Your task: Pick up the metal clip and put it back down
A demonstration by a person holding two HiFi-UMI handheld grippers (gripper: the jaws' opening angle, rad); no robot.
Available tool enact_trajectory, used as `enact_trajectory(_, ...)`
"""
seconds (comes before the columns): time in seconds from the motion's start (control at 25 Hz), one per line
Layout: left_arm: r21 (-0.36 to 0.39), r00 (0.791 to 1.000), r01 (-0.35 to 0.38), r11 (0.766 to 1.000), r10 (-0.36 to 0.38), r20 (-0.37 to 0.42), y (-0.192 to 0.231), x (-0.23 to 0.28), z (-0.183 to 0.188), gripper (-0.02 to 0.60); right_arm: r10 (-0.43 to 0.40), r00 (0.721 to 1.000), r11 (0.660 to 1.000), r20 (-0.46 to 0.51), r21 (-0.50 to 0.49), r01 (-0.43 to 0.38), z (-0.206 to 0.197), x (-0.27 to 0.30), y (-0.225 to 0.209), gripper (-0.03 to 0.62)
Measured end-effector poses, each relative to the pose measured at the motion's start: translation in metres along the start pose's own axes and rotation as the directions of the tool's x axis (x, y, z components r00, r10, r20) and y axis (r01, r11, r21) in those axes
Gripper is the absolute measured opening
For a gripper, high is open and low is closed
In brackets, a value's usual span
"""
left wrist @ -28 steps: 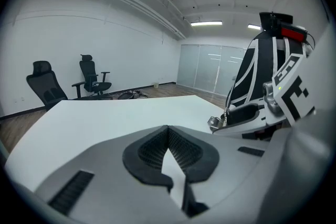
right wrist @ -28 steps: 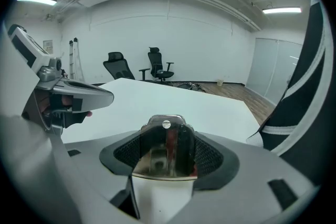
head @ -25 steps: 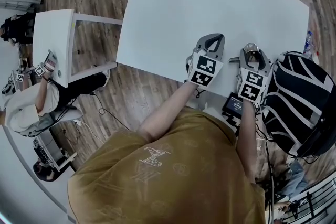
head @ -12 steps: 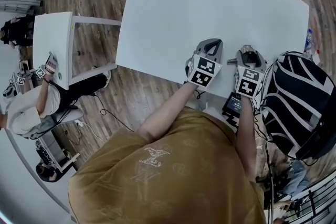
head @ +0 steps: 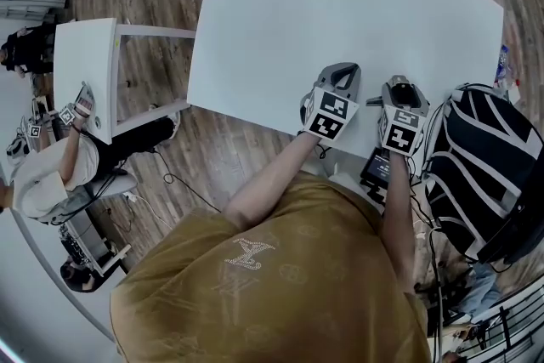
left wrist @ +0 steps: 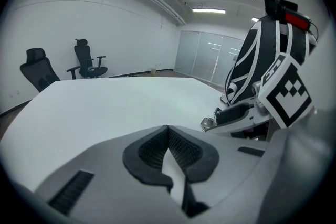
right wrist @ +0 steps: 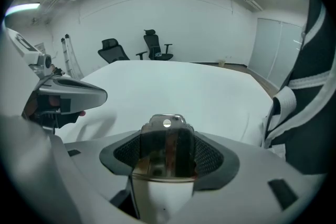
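Note:
The metal clip [right wrist: 167,148] is a shiny, dark-tinted spring clip with a small hole near its tip. My right gripper [right wrist: 166,152] is shut on it, and the tip sticks out past the pads. In the left gripper view the clip's tip [left wrist: 208,124] pokes out of the right gripper [left wrist: 239,114], low over the white table [left wrist: 115,107]. The left gripper [left wrist: 168,140] is shut with nothing between its pads. In the head view the two grippers [head: 342,72] [head: 401,86] sit side by side by the table's near right edge [head: 255,119].
A black-and-white backpack [head: 486,174] stands right beside the right gripper. A dark device [head: 375,169] lies below the table edge. A small white side table [head: 85,72] and a seated person [head: 51,174] are far left. Office chairs [right wrist: 113,51] stand beyond the table.
Both grippers have drifted slightly back toward the table's near edge. The right gripper stays shut on the clip.

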State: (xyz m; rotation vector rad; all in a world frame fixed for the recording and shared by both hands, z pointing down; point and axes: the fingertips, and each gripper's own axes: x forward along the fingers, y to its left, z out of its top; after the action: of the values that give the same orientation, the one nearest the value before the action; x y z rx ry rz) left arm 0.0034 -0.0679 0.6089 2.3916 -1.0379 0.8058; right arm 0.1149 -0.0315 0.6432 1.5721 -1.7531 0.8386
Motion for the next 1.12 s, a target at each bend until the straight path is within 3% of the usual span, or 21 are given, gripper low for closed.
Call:
enact_trajectory(0.56, -0.063, 0.998, 0.020, 0.998, -0.024, -0.065, -0.002, 0.013, -0.023, 0.006, 0.022, 0.999, 0.999, -0.033, -0.031, -0.023, -0.001, 0.004, 0.003, 0.290)
enact_trajectory(1.12, -0.082, 0.997, 0.042, 0.996, -0.047, -0.057, -0.001, 0.011, -0.017, 0.006, 0.074, 0.997, 0.996, -0.023, 0.044, -0.073, 0.008, -0.005, 0.003, 0.290)
